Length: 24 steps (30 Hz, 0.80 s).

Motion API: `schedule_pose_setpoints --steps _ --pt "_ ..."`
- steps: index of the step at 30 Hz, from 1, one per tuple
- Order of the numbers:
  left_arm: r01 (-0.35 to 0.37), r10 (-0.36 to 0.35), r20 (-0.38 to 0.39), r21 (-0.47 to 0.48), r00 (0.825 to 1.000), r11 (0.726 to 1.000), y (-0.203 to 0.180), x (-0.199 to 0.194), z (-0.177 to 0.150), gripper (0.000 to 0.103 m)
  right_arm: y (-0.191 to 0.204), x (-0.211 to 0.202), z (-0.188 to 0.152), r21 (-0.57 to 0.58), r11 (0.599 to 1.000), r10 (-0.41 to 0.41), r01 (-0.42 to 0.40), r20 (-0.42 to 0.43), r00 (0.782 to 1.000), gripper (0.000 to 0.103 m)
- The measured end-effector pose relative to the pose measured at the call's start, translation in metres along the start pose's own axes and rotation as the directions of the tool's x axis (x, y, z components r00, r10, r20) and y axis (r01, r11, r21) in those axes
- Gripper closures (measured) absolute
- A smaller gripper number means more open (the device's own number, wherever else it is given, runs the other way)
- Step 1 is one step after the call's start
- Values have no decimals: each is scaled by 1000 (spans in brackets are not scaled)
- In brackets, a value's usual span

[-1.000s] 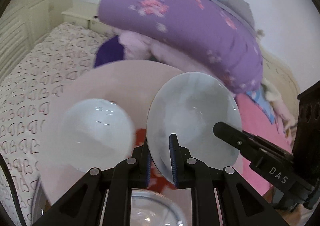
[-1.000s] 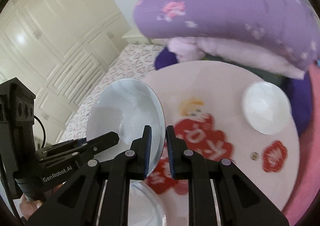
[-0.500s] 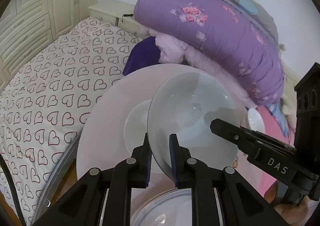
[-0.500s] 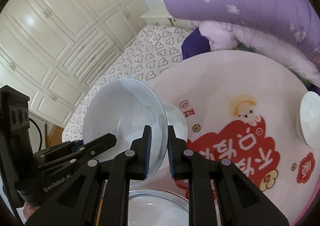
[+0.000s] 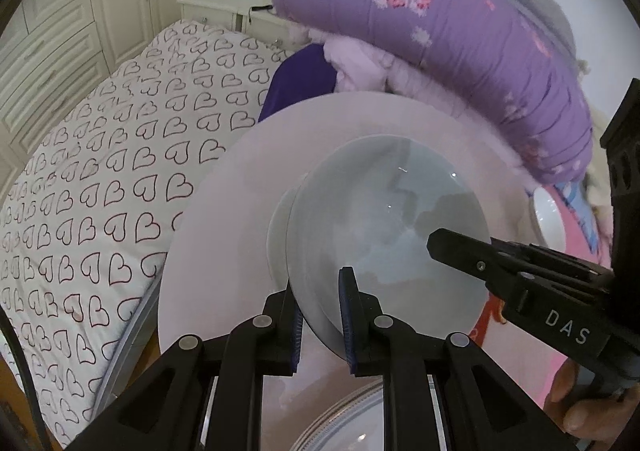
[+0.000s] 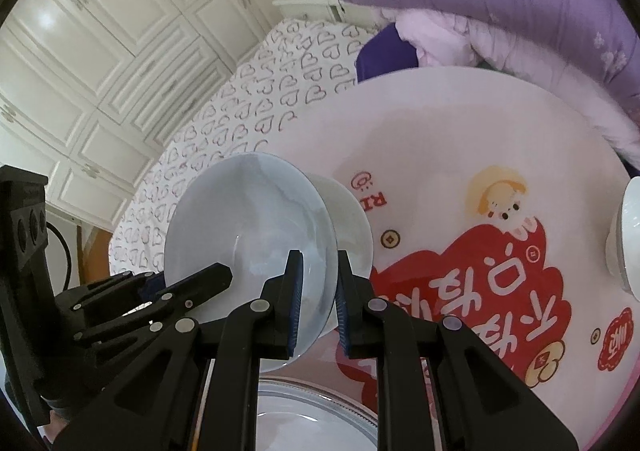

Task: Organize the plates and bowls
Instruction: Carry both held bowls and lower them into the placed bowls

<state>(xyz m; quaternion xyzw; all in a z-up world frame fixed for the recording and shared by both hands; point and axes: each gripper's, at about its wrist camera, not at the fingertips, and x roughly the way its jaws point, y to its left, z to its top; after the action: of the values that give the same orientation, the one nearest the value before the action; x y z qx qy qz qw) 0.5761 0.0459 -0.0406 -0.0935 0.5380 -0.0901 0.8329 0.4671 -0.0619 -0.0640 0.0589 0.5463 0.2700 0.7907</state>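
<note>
Both grippers hold one pale blue plate [image 5: 384, 219] by opposite rim edges, above the round pink table [image 5: 224, 251]. My left gripper [image 5: 320, 315] is shut on its near rim; the right gripper's finger [image 5: 472, 251] reaches in from the right. In the right wrist view my right gripper [image 6: 318, 291] is shut on the same plate [image 6: 248, 227], with the left gripper [image 6: 192, 291] at its left. A white bowl [image 6: 348, 219] sits on the table just behind the plate. Another white bowl [image 6: 628, 235] stands at the table's right edge.
A glass-rimmed dish [image 6: 316, 423] lies under the grippers at the table's near edge. A bed with heart-print sheet [image 5: 100, 179] lies to the left. Purple bedding [image 5: 440, 31] is piled behind the table. White wardrobes [image 6: 100, 51] stand beyond.
Both grippers have carried the plate to the left, over the white bowl on the table's left side. Both have stayed shut on the plate.
</note>
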Motion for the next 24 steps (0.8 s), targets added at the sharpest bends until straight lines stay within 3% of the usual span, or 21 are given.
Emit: schedule_pose_setpoints --steps 14,17,20,24 --pt "-39 39 0 36 999 999 -5 33 2 87 -4 8 -4 -5 1000 -17 17 -36 999 84" --pt "-30 30 -11 31 999 999 -5 36 1 86 -3 5 -4 -6 1000 -15 15 -31 999 78" --pt "-21 21 -14 32 1000 999 -5 38 2 79 -1 0 -3 -17 1000 -24 24 -18 1000 69" --pt "-14 14 -14 37 1000 999 -7 36 2 70 -1 -3 -2 -21 1000 -23 23 -15 1000 68"
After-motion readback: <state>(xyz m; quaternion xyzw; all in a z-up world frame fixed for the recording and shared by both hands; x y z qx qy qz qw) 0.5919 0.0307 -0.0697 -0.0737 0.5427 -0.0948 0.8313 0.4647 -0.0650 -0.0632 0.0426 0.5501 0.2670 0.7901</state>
